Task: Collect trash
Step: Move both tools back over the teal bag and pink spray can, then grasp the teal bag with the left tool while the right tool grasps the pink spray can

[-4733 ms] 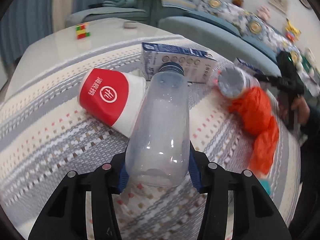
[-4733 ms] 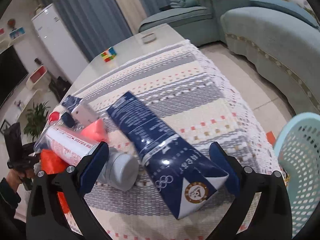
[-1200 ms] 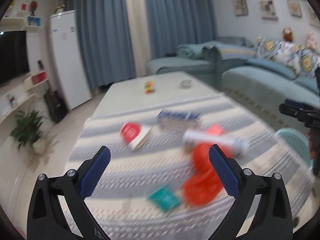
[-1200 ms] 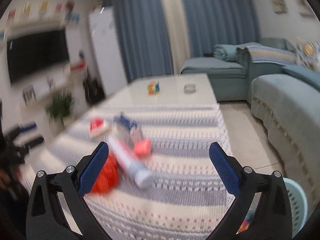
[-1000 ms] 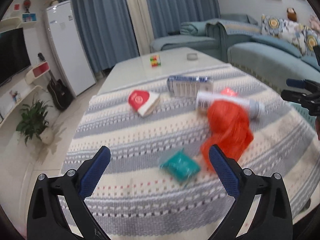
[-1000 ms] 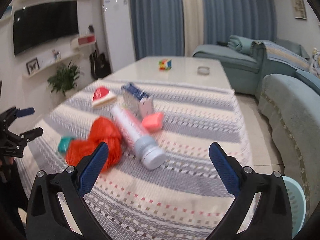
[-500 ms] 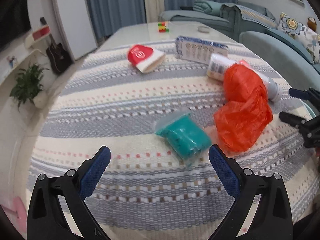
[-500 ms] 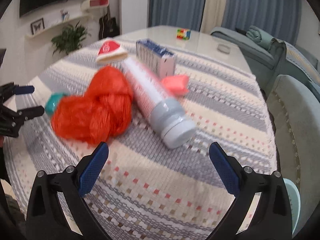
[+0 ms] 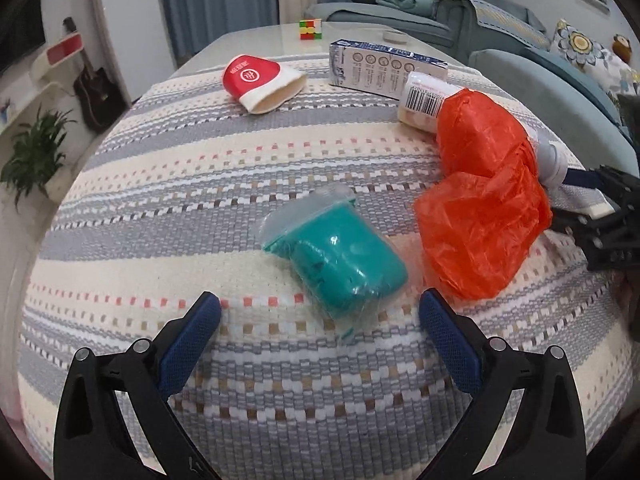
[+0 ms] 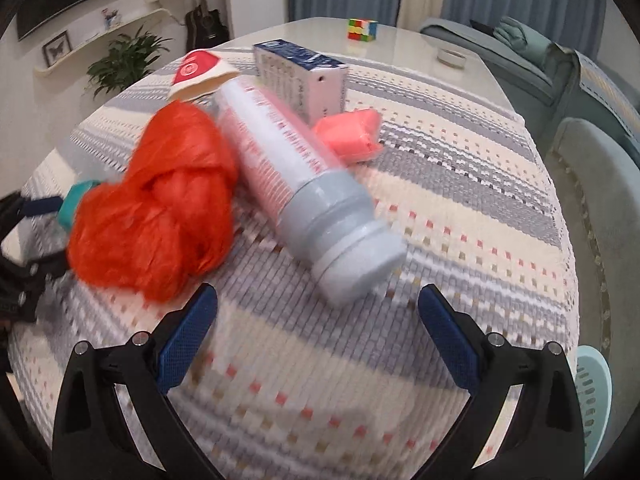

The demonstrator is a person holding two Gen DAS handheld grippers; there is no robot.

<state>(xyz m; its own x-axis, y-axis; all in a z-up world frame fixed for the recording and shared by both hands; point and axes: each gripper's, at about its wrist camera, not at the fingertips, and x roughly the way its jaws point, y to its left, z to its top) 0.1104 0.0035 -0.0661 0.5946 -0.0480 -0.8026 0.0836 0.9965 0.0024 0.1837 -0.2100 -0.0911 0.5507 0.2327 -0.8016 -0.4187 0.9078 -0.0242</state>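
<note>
On the striped tablecloth lies trash. A teal packet in clear wrap [image 9: 340, 256] lies just ahead of my open, empty left gripper [image 9: 320, 320]. An orange plastic bag [image 9: 480, 196] lies to its right; it also shows in the right wrist view [image 10: 156, 204]. A long grey-capped bottle [image 10: 304, 184] lies on its side just ahead of my open, empty right gripper [image 10: 316, 312]. Behind it are a pink packet [image 10: 352, 136], a blue-and-white carton [image 10: 300, 76] and a red-and-white paper cup [image 9: 260, 82].
A light-blue laundry basket [image 10: 596, 396] stands on the floor past the table's right edge. A puzzle cube [image 9: 311, 29] and a small dish [image 10: 450, 56] sit on the bare far tabletop. Sofas stand behind and to the right.
Both grippers have dropped from a raised, far view down close to the table. The left has closed in on the teal packet, the right on the grey-capped bottle. Both stay open and empty.
</note>
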